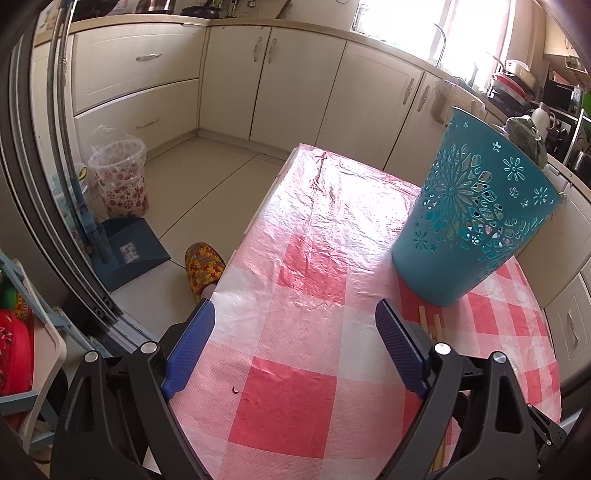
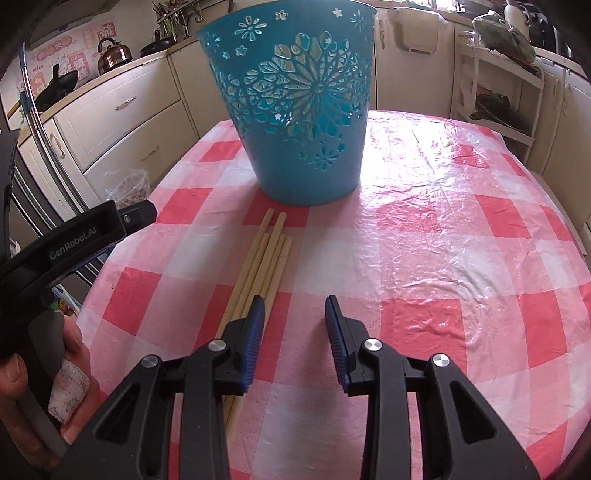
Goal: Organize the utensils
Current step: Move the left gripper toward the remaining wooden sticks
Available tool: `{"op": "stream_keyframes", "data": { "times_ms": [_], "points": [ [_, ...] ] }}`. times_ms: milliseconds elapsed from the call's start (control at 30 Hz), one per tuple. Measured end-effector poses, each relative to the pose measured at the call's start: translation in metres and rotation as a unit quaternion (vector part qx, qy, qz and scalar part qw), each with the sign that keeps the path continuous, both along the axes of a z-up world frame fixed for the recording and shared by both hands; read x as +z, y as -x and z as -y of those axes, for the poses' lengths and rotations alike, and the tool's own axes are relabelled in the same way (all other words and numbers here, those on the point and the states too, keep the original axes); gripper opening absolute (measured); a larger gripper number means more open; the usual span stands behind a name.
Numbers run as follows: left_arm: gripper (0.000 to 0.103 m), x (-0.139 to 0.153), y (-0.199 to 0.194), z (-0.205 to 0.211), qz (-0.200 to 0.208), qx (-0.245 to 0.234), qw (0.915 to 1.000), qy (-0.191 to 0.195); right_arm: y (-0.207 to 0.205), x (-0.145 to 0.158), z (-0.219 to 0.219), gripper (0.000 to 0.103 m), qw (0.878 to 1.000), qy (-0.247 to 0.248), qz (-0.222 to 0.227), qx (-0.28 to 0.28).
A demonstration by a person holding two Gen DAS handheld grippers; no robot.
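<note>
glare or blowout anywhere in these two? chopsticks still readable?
Left wrist: window blown out, glare washes the far tablecloth. Right wrist: sheen on the tablecloth right of the teal basket; chopsticks sharp and readable. Both: strong fisheye bending at edges.

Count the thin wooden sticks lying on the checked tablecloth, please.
5 thin wooden sticks, side by side, in front of the teal cut-out plastic bucket; the right gripper hides their near ends, maybe more.
</note>
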State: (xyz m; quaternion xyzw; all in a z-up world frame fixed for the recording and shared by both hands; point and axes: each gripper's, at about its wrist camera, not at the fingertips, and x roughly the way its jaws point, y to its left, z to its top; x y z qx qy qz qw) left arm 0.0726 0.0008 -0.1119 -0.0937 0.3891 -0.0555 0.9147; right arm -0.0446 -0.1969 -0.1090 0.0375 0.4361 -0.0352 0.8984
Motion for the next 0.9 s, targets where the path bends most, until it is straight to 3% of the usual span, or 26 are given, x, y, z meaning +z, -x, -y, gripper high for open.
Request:
{"op": "stream_keyframes", "data": {
  "times_ms": [300,500,733,900],
  "points": [
    [0.085,-0.001,-0.001,0.002,-0.003,-0.001,1.0,-0.001,-0.002,-0.002,0.003,0.033,1.0,0.01,-0.002,-0.008],
    [0.085,-0.003,-0.002,0.003,-0.006,-0.002,1.0,-0.002,-0.001,0.002,0.005,0.033,1.0,-0.015,0.008,-0.002],
    [0.085,-0.004,-0.003,0.002,-0.01,-0.004,0.9999,-0.002,-0.007,-0.003,-0.005,0.033,1.0,0.021,-0.004,0.01],
    [0.085,-0.002,-0.004,0.01,-0.016,-0.022,0.9995,-0.013,-0.01,0.0,0.004,0.027,0.999,0.034,-0.018,0.011]
  ]
}}
